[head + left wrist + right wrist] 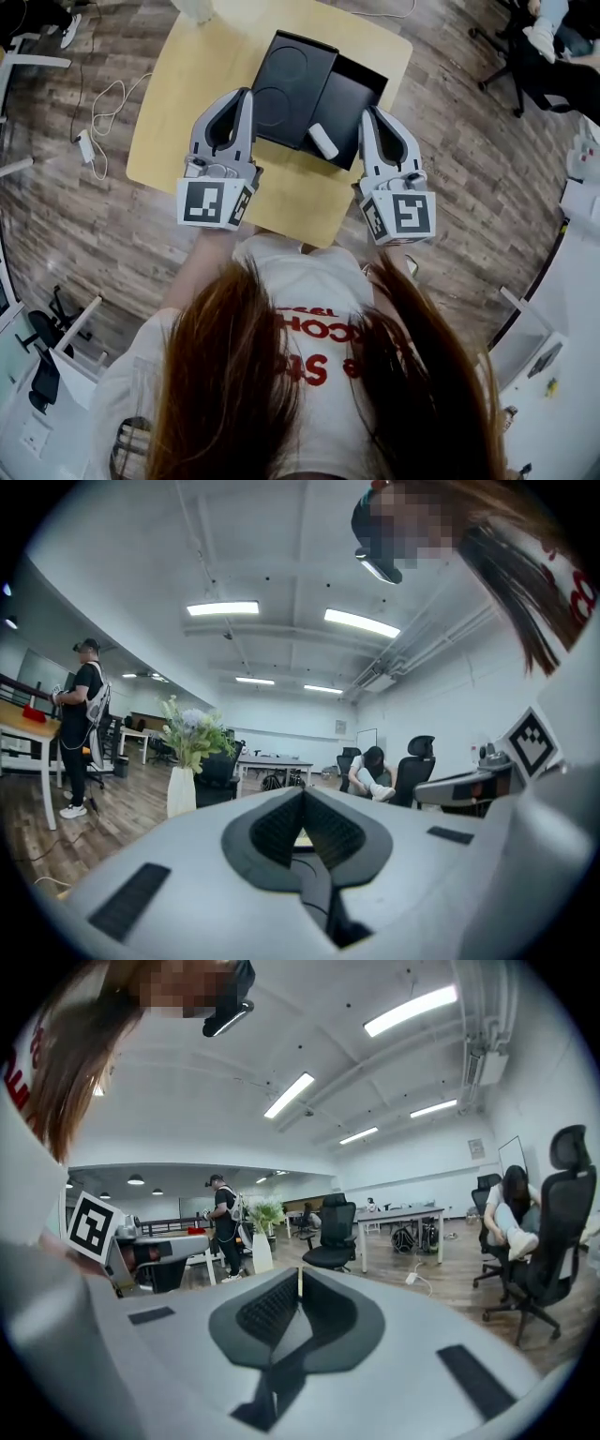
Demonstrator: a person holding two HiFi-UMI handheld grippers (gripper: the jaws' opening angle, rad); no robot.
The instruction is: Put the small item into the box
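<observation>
A small white item point(322, 141) lies in the open black box point(349, 98) on the tan table point(187, 103). The box's lid point(292, 82) rests just left of it, partly overlapping. My left gripper point(247, 94) hovers over the table beside the lid's left edge. Its jaws are together with nothing between them, as the left gripper view point(303, 794) also shows. My right gripper point(367, 112) hangs at the box's near right corner, a little right of the item. It is shut and empty point(299, 1274). Both gripper cameras look level across the room, not at the box.
A white vase with flowers point(181, 789) stands at the table's far edge. A white cable with an adapter point(94, 122) lies on the wooden floor to the left. Office chairs point(525, 56) and a seated person point(375, 775) are at the right; another person point(84, 724) stands further off.
</observation>
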